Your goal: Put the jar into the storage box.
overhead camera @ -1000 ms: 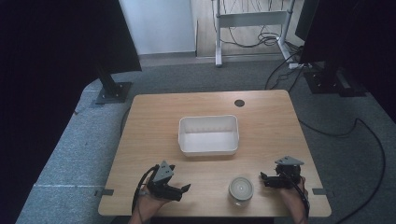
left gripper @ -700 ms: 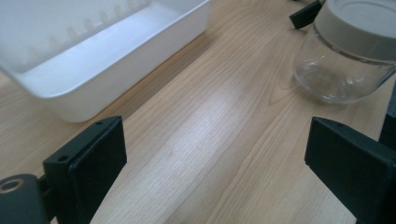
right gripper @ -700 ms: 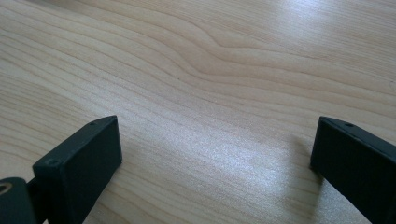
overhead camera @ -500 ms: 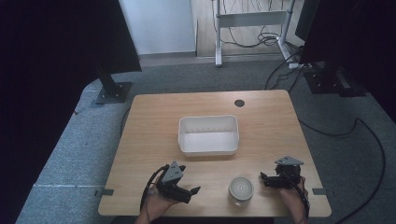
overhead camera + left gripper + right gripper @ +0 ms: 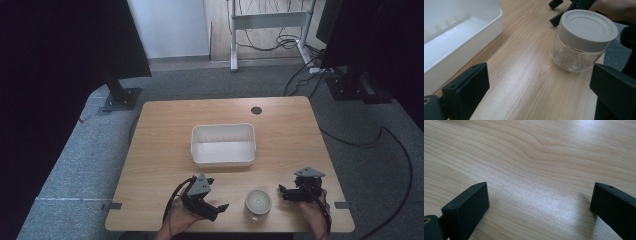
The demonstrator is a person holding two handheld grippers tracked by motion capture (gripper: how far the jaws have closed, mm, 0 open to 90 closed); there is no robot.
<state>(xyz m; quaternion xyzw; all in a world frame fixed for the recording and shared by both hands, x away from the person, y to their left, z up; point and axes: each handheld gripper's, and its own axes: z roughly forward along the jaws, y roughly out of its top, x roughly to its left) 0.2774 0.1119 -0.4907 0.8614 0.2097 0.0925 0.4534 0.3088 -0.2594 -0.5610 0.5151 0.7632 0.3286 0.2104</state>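
A: Change since a second ago? Left gripper [image 5: 216, 206] has slid rightward along the lower edge of the high view, closer to the jar [image 5: 258, 202]. Right gripper [image 5: 285, 192] holds its spot at lower right.

B: Noted. Jar: clear glass, squat, flat off-white lid, upright on the table [image 5: 165, 150] near its front edge.

A: Left gripper view: jaws spread wide, nothing between them; the jar [image 5: 584, 40] stands beyond them, upper right of frame, untouched.

B: Right gripper's jaws also wide apart, over bare wood [image 5: 536, 170]. Jar sits between the two grippers; the white tray [image 5: 223, 145] lies farther back, mid-table.
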